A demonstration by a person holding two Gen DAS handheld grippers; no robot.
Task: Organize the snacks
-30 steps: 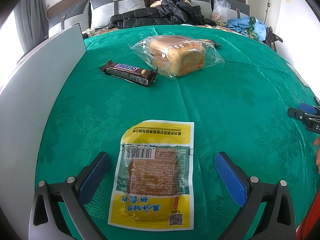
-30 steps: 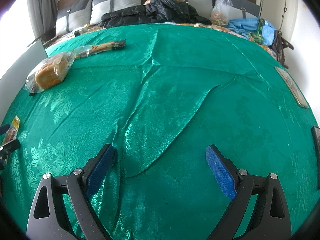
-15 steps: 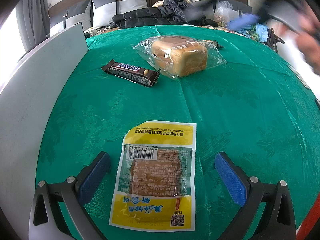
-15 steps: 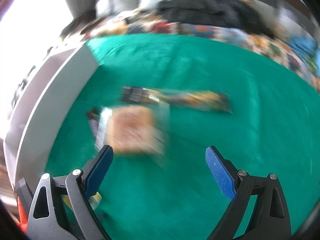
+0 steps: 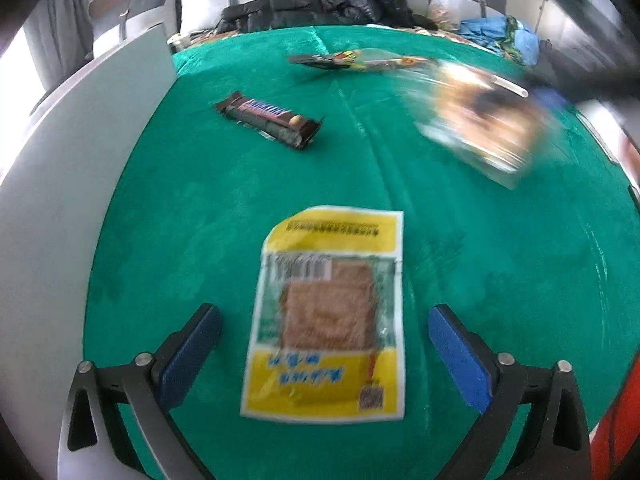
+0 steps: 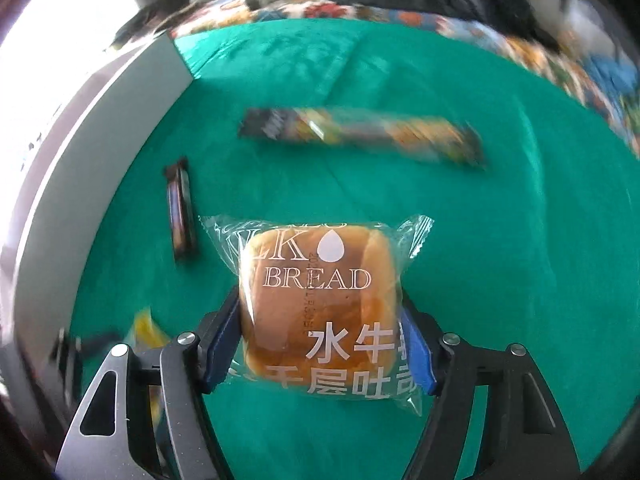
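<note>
My right gripper point(image 6: 320, 344) is shut on a bagged bread loaf point(image 6: 320, 304) and holds it above the green cloth point(image 6: 500, 260). The loaf shows blurred at the right of the left wrist view point(image 5: 484, 124). My left gripper point(image 5: 324, 356) is open, its pads either side of a yellow cracker packet point(image 5: 332, 312) lying flat. A Snickers bar point(image 5: 268, 120) lies far left, and also shows in the right wrist view point(image 6: 180, 208). A long snack packet point(image 6: 360, 136) lies beyond, also in the left wrist view point(image 5: 360, 60).
A grey board point(image 5: 72, 168) stands along the cloth's left edge, also in the right wrist view point(image 6: 92, 152). Pillows, a black jacket point(image 5: 340, 0) and bags lie at the far end of the bed.
My right gripper swung left to the bread, closed on it and lifted it. The loaf has moved right in the left wrist view. The left gripper has barely moved.
</note>
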